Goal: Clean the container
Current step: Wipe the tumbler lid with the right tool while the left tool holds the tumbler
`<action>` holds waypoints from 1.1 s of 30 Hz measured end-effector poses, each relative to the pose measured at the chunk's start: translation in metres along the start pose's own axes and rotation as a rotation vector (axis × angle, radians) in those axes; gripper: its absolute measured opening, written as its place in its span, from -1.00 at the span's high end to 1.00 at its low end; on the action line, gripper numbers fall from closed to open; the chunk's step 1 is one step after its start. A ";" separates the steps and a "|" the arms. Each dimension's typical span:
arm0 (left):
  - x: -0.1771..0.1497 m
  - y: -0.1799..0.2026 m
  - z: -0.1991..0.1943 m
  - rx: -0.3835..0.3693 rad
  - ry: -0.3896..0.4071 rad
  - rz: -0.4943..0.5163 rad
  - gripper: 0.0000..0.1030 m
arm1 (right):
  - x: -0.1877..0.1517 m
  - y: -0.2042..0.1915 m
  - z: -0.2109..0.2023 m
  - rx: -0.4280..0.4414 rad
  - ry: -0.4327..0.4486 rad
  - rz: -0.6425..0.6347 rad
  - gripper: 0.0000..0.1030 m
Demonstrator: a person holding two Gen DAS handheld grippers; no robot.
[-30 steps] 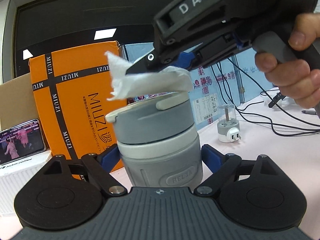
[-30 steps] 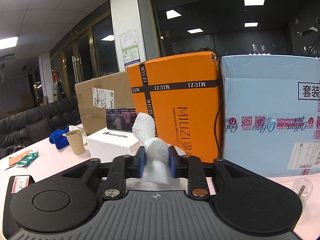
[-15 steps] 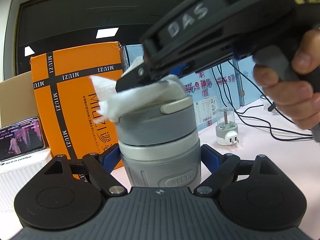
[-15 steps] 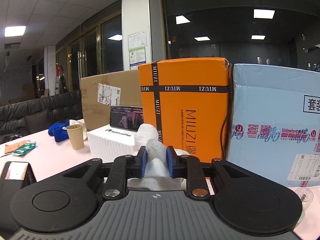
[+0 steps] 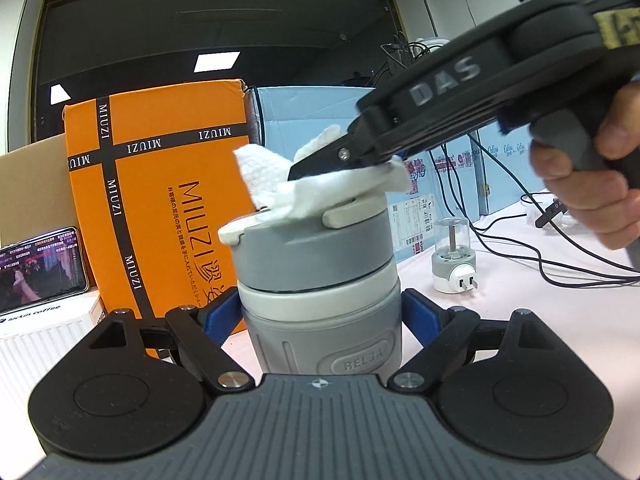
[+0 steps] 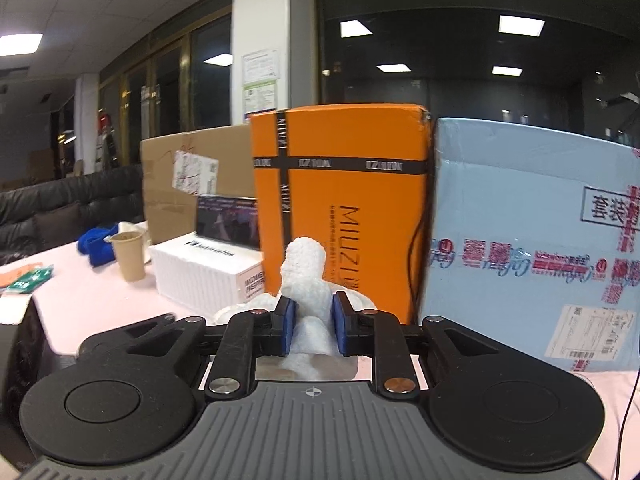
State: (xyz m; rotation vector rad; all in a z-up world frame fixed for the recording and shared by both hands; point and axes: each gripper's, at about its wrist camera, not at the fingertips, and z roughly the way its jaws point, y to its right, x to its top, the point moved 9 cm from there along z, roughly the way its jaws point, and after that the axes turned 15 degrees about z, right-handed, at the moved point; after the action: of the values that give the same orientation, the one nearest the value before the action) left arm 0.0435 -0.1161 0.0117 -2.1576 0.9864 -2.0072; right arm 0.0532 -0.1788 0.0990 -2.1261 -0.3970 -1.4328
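Office setting, pale pink desk point(image 5: 560, 320) with boxes stacked along its back edge.

Left wrist view: an orange box point(image 5: 160, 208) stands behind the work area, a light blue box point(image 5: 312, 120) just beside it on the right. A phone point(image 5: 40, 264) with a lit screen leans on a white box at far left. A small plug-in device point(image 5: 454, 258) with a clear dome sits on the desk to the right, black cables point(image 5: 520, 240) trailing past it. The left hand-held gripper point(image 5: 320, 316) is closed on the grey container point(image 5: 320, 300), blue pads pressed to both sides of its lower body; the container stands upright, lid on. The right hand-held gripper point(image 5: 320, 164) comes in from upper right, held by a hand point(image 5: 592, 188), and presses a white paper towel point(image 5: 316, 188) onto the lid top.

Right wrist view: blurred by motion. The right hand-held gripper point(image 6: 312, 328) is nearly closed, blue pads clamping the bunched paper towel point(image 6: 306, 276), which sticks up between them. Beyond: orange box point(image 6: 340, 200), blue box point(image 6: 532, 240), brown cardboard box point(image 6: 180, 184), a paper cup point(image 6: 128, 254) and a blue cloth point(image 6: 94, 244) at left. The container is not visible here.
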 end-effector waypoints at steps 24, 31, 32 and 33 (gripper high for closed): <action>0.001 -0.004 0.004 -0.002 -0.002 -0.014 -0.62 | -0.002 0.002 0.007 -0.033 0.063 0.005 0.63; 0.002 -0.004 0.003 -0.003 -0.002 -0.017 -0.62 | -0.006 -0.011 -0.005 0.002 0.050 -0.106 0.63; 0.002 -0.003 0.003 -0.003 -0.002 -0.016 -0.62 | -0.007 -0.013 -0.005 0.015 0.045 -0.113 0.63; 0.002 -0.003 0.003 -0.002 -0.002 -0.016 -0.62 | -0.008 -0.015 -0.004 0.023 0.044 -0.111 0.63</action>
State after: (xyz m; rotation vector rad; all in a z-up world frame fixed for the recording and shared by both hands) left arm 0.0470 -0.1154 0.0141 -2.1750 0.9751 -2.0111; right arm 0.0393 -0.1686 0.0971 -2.0793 -0.5199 -1.5267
